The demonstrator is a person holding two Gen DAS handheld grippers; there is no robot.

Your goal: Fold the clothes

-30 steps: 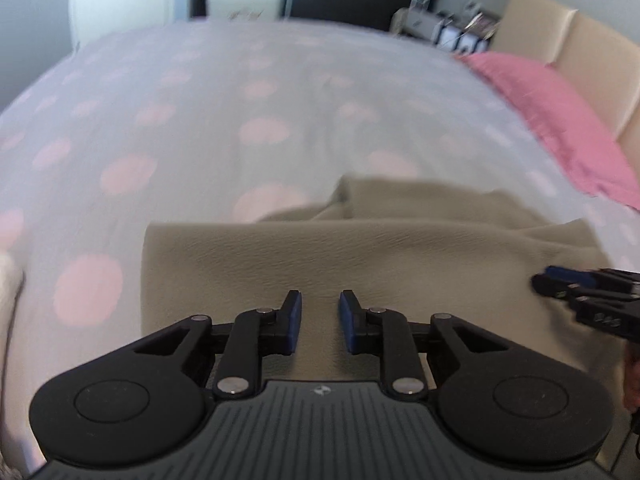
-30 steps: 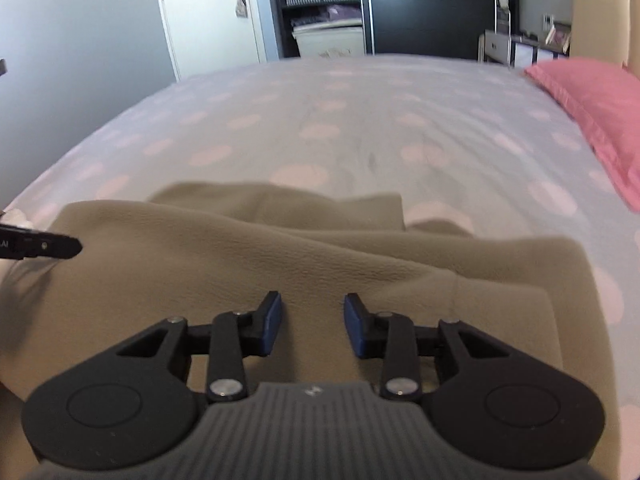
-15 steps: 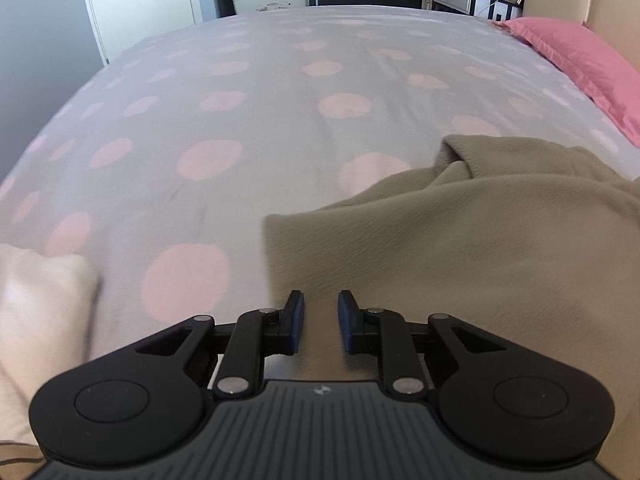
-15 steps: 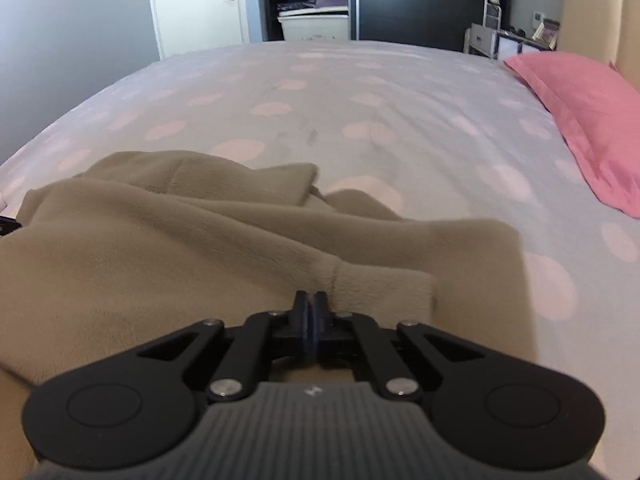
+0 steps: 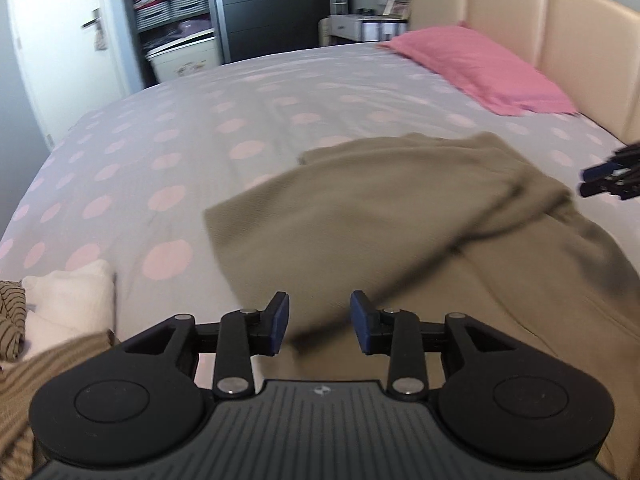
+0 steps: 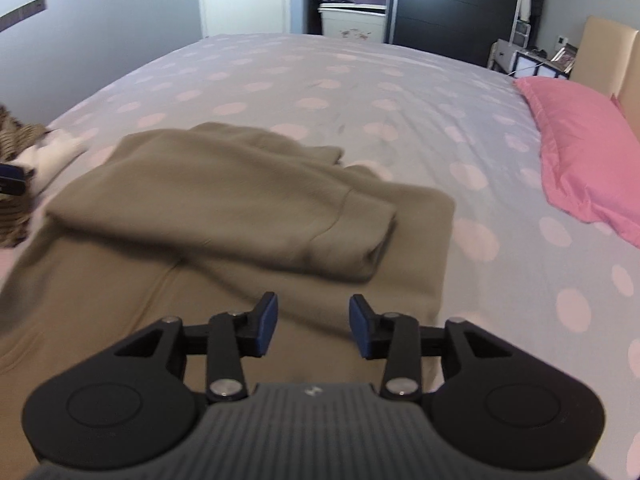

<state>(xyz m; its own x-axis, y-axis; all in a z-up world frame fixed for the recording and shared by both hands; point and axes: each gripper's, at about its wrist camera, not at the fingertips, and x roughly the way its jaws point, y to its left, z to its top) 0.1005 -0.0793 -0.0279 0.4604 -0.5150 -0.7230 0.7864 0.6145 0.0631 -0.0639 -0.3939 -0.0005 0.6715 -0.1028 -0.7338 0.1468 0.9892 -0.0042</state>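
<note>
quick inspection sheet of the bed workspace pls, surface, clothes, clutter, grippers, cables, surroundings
surface: bed cover, grey with pink dots.
job's things: tan garment lies on the cover, its upper part folded over the lower; cuffed sleeve end on top.
clutter: white cloth and striped cloth at the left; pink pillow at the right.
grippers: left gripper open, nothing between its pads; right gripper open, nothing held; both have just been opening.
cables: nothing seen.
surroundings: beige headboard, white door, dark wardrobe, shelves with baskets.
</note>
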